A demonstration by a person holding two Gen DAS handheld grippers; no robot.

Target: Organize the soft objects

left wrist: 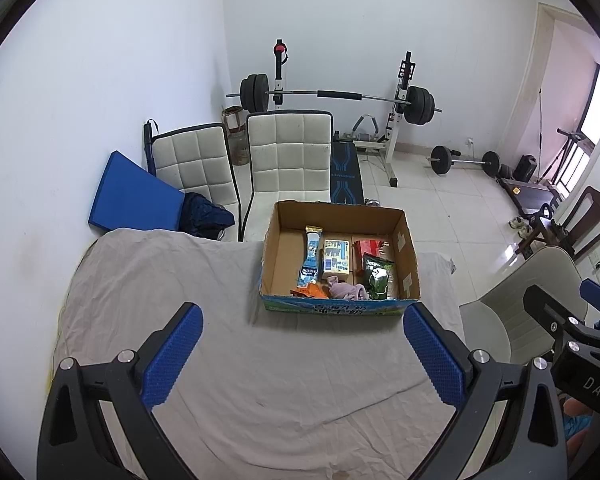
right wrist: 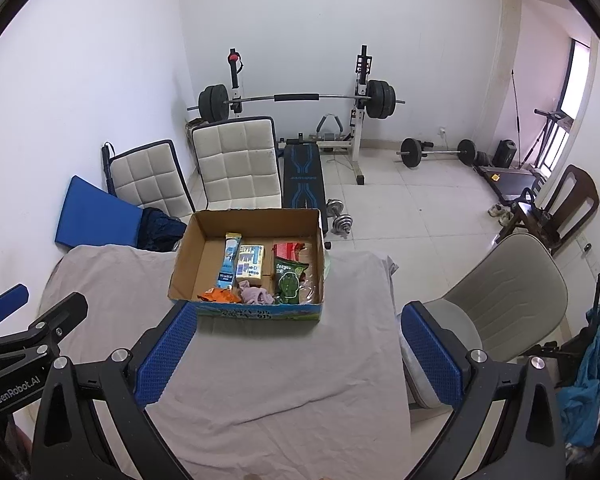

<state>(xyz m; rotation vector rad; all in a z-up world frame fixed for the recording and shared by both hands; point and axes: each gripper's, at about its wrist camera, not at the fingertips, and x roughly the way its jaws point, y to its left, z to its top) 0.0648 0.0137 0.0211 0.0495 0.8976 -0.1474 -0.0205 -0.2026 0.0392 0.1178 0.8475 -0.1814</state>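
An open cardboard box stands at the far edge of the cloth-covered table. Inside lie a blue sachet, a yellow-blue pack, a green snack bag, a red pack, an orange wrapper and a pink cloth. My left gripper is open and empty, held above the table short of the box. My right gripper is open and empty, beside it.
Two white padded chairs and a blue mat stand behind the table. A grey chair stands to the right. A barbell rack, bench and dumbbells fill the far floor.
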